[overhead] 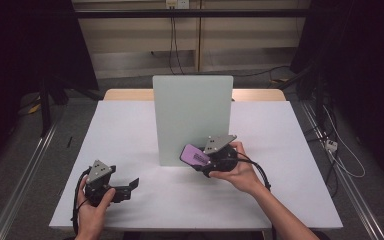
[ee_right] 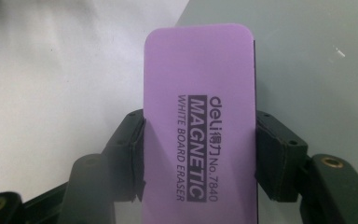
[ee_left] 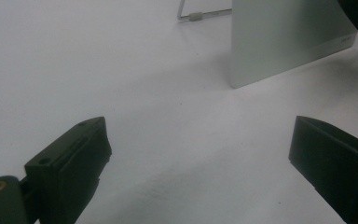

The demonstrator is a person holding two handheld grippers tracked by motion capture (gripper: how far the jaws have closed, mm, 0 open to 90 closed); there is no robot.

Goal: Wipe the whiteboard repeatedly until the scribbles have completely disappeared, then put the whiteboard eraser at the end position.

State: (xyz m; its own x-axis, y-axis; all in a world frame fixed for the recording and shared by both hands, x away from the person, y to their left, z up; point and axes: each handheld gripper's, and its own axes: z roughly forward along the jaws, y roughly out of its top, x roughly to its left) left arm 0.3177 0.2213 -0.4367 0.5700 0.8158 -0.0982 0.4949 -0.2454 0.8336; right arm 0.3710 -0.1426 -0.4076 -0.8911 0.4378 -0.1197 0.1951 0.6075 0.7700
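Note:
A purple magnetic whiteboard eraser [ee_right: 198, 130] is clamped between the jaws of my right gripper [ee_right: 199, 154], which is shut on its long sides. From above, the eraser [overhead: 194, 155] sits just in front of the lower right part of an upright pale whiteboard [overhead: 192, 117] that stands on the white table [overhead: 130, 130]. Whether the eraser touches the board cannot be told. My left gripper [overhead: 131, 185] is held low at the front left of the table, with its jaws wide apart and nothing between them. Its own view looks past the left gripper [ee_left: 200, 154] to the board [ee_left: 284, 42].
A thin wire stand [ee_left: 200, 15] props the board from behind. The table's front edge [overhead: 195, 226] runs just below both hands. Dark floor, cables [overhead: 342, 155] and metal rails [overhead: 22, 180] surround the table.

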